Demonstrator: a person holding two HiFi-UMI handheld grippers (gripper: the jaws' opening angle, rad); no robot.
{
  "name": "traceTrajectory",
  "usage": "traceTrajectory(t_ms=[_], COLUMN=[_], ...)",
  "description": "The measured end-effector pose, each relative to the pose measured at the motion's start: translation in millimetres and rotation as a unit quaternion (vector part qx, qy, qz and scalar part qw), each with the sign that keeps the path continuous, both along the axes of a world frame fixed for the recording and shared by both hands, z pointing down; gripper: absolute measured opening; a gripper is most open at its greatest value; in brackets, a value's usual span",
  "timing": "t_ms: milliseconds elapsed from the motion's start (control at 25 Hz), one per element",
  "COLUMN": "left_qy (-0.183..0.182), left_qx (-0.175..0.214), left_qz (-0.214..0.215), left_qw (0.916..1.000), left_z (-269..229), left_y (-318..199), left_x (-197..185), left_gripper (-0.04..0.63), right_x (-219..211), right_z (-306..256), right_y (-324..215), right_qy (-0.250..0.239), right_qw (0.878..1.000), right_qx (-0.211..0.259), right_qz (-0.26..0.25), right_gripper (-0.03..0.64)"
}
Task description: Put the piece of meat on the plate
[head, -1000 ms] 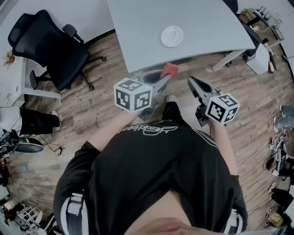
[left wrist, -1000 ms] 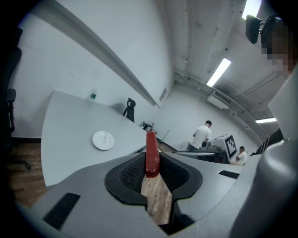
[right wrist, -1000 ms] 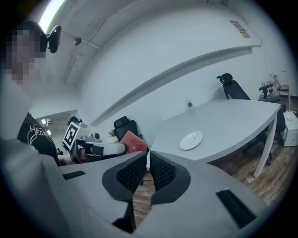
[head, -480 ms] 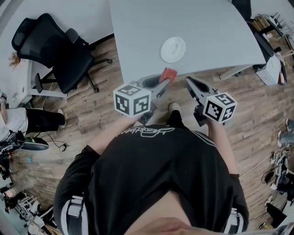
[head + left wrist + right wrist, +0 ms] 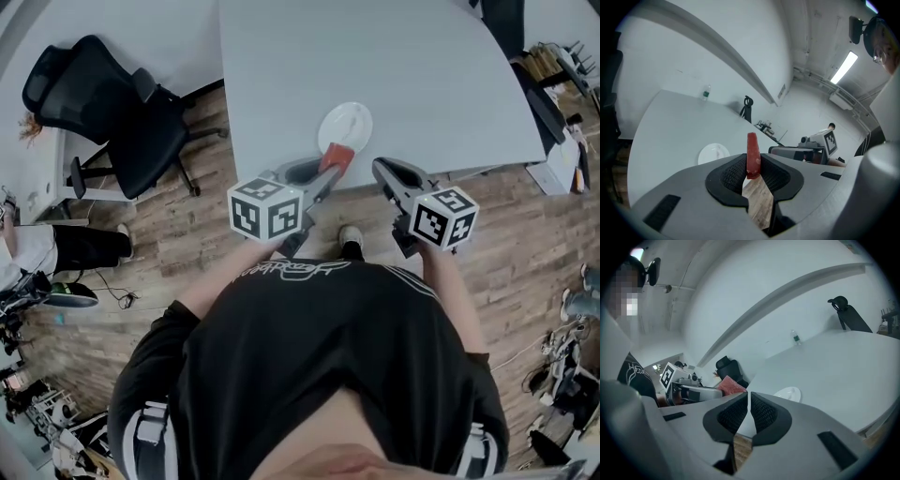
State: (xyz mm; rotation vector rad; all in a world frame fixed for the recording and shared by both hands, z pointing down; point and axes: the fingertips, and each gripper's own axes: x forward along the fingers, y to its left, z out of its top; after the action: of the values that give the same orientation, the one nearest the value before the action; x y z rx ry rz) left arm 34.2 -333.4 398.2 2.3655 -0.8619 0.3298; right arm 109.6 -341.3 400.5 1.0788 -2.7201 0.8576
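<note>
Your left tool [image 5: 328, 170] is closed on the piece of meat [image 5: 338, 153]. In the left gripper view the red slab stands on edge between the two ribbed pads, which press on its flat sides, and its upper half sticks out above them. The meat is not on the plate [image 5: 345, 125]. In the head view you hold it over the near edge of the grey table [image 5: 394, 56], just on the near side of the plate. From the left tool's own camera the plate lies flat on the table, to the left of the meat and farther away.

Your right tool [image 5: 383, 172] sits just to the right of the left one, also at the near edge of the table. Its pads are drawn together to a thin slit and nothing is between them. It touches neither the meat nor the plate.

The white plate is bare and lies close to the table's near edge. A small bottle [image 5: 796, 338] stands at the far side of the table. A black office chair [image 5: 103, 103] stands on the wooden floor [image 5: 187, 234] to the left of the table.
</note>
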Motion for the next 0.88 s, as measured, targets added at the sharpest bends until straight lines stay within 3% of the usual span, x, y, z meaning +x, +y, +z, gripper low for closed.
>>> traceTrajectory(t_ms=[880], left_qy=[-0.015], left_qx=[-0.042], left_qz=[-0.056], left_qw=[0.9974], left_z=[52.0], left_y=[-85.5], left_x=[21.6], left_gripper=[0.091], right_x=[21.4], right_z=[44.9], right_y=[-99.9], right_qy=[0.005], right_qw=[0.998], right_qx=[-0.034], right_qz=[-0.055], right_gripper=[0.021])
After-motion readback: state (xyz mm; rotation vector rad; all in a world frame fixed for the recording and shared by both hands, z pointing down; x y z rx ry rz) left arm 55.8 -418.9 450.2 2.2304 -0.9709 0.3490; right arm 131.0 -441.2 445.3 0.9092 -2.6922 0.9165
